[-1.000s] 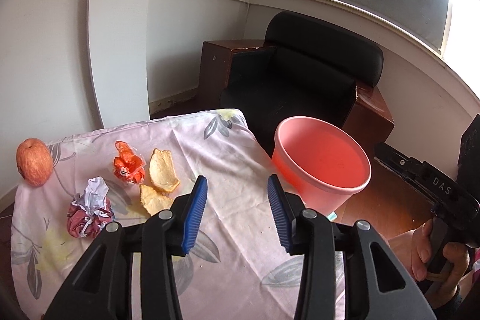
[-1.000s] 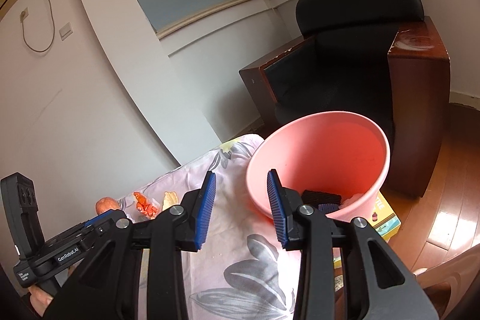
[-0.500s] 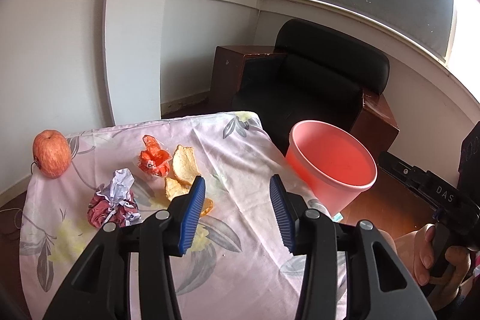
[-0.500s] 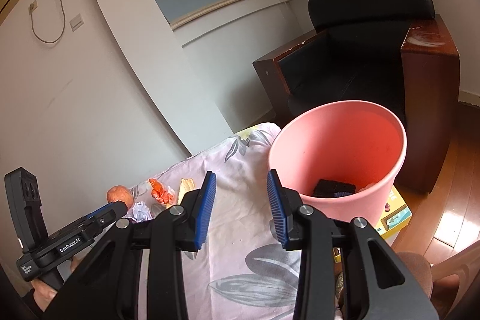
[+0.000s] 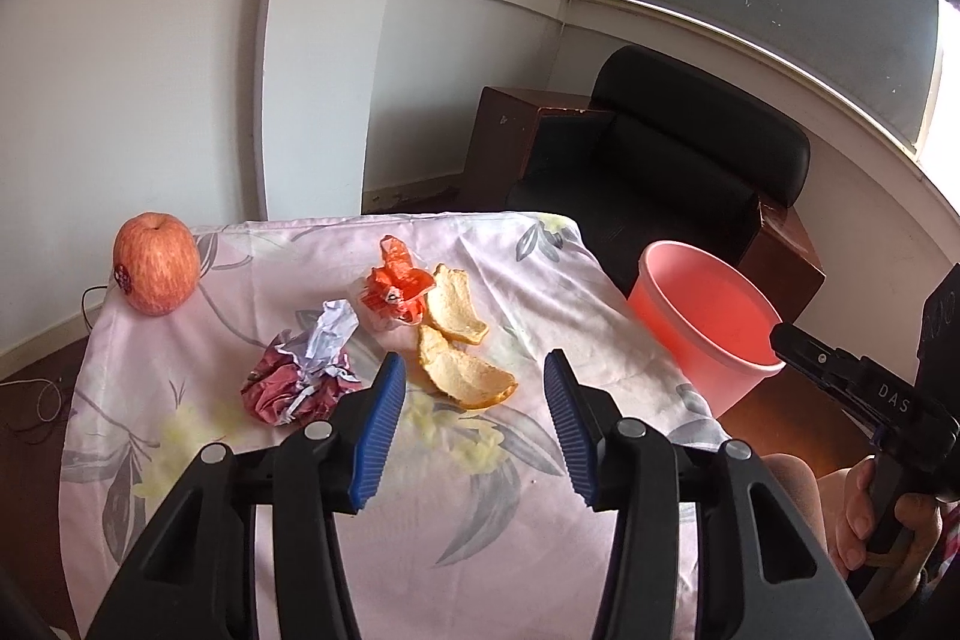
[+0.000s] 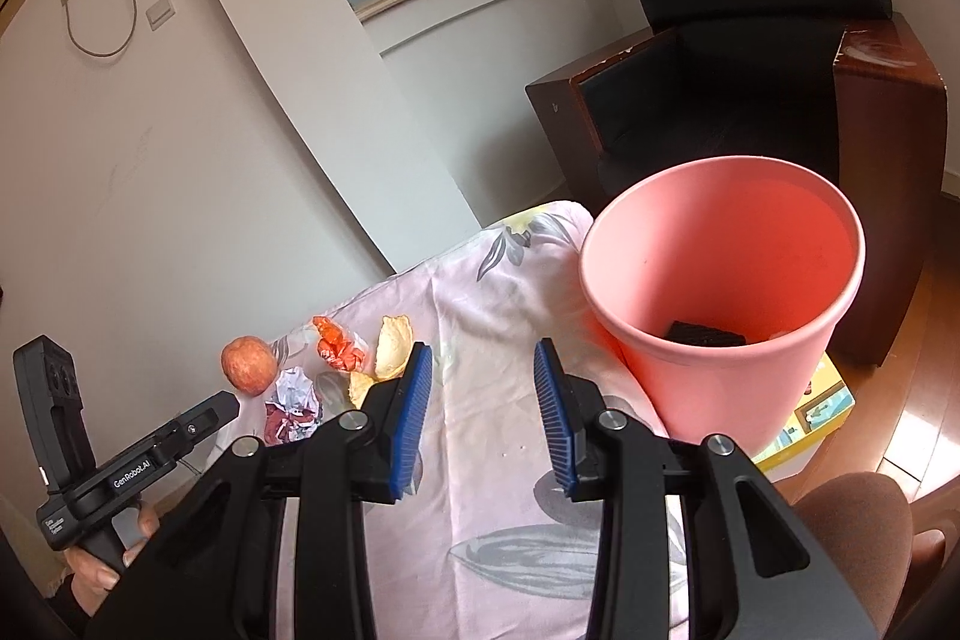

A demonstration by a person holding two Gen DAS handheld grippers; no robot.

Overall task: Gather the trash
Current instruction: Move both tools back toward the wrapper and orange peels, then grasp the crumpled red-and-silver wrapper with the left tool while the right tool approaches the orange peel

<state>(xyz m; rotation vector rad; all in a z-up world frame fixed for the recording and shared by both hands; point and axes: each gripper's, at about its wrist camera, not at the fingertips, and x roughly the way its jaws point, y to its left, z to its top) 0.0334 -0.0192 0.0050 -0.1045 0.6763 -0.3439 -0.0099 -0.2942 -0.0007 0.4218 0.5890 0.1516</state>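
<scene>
Pink bin (image 6: 720, 316), black object (image 6: 705, 334) inside

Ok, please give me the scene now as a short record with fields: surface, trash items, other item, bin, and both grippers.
surface: table under a pink floral cloth
trash items: crumpled paper wrapper; orange plastic wrapper; two fruit peels, all close together on the cloth
other item: whole apple, far left corner
bin: pink bucket beside the table's right edge, something dark at the bottom
left gripper: open, empty, above the cloth near the peels
right gripper: open, empty, near the bucket
</scene>
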